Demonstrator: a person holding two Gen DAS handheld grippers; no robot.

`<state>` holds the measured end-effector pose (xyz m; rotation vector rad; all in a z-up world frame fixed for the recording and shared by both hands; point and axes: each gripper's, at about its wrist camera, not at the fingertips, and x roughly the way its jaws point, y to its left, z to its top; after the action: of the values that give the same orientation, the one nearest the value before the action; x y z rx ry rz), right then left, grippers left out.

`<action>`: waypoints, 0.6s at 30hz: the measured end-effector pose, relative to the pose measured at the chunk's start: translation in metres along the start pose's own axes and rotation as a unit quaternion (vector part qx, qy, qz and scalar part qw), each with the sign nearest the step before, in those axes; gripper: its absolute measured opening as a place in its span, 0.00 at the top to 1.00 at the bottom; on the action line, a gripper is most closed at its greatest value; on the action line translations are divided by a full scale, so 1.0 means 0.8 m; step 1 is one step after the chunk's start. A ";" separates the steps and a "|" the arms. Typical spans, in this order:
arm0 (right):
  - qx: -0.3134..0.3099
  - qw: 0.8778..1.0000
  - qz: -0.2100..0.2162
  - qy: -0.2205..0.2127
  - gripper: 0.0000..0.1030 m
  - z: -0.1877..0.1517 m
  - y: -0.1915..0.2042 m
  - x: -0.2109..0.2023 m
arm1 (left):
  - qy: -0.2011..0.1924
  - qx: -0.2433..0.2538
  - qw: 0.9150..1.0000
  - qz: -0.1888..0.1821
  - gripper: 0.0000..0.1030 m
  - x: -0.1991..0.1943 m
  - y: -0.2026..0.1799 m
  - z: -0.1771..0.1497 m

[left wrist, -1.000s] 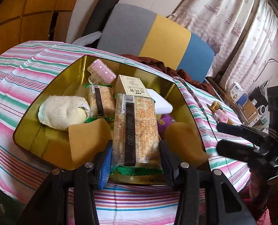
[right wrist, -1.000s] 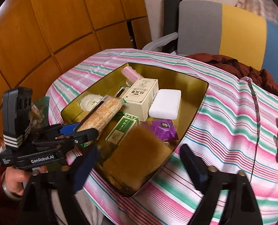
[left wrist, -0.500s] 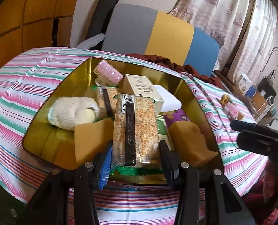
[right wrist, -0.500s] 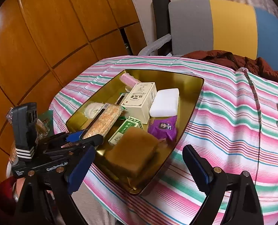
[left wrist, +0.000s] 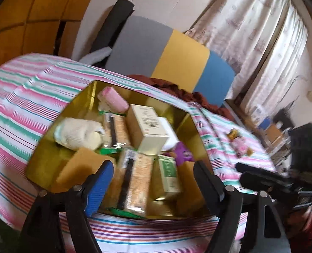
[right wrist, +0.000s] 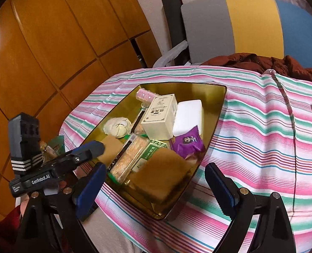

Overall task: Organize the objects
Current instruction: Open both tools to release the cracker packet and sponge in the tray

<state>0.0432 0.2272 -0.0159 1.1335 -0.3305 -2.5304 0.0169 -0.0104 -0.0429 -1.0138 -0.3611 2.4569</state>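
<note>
Cracker pack (left wrist: 135, 175) lying in gold tin (left wrist: 50, 126) on striped cloth (left wrist: 19, 97), between sponge (left wrist: 80, 166) and green box (left wrist: 168, 175). Left gripper (left wrist: 153, 181) wide open just above it, holding nothing. Right gripper (right wrist: 156, 187) open too, empty. Best withdrawn straight back, clear of tin rim.

Both tools are showing black frames with blue ribbed pads and silver screws, the left tool (right wrist: 88, 158) wearing white "GenRobot.AI" lettering and stripes, the right tool (right wrist: 156, 187) unmarked.
</note>
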 end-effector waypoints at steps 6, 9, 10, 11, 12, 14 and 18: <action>0.016 1.000 -0.023 -0.001 0.08 0.001 -0.012 -0.005 | 0.012 0.005 1.000 0.023 0.23 0.005 -0.005 -0.003; 0.021 0.999 -0.044 -0.005 0.08 0.002 -0.018 -0.010 | 0.012 0.018 0.999 0.027 0.23 0.005 -0.013 -0.007; 0.022 0.998 -0.052 -0.006 0.08 0.002 -0.021 -0.011 | 0.011 0.022 0.999 0.026 0.23 0.005 -0.017 -0.008; 0.022 0.998 -0.059 -0.007 0.08 0.002 -0.024 -0.012 | 0.012 0.025 0.999 0.025 0.23 0.005 -0.021 -0.009; 0.021 0.997 -0.068 -0.008 0.07 0.002 -0.027 -0.014 | 0.013 0.028 0.999 0.023 0.23 0.006 -0.024 -0.010; 0.022 0.996 -0.089 -0.007 0.07 0.003 -0.033 -0.017 | 0.016 0.035 0.999 0.020 0.23 0.006 -0.032 -0.013; 0.019 0.992 -0.122 -0.010 0.07 0.006 -0.046 -0.024 | 0.023 0.050 0.998 0.020 0.23 0.010 -0.046 -0.019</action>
<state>0.0437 0.2687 -0.0129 1.2294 -0.2610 -2.7589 0.0346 0.0260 -0.0436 -1.0423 -0.2038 2.4566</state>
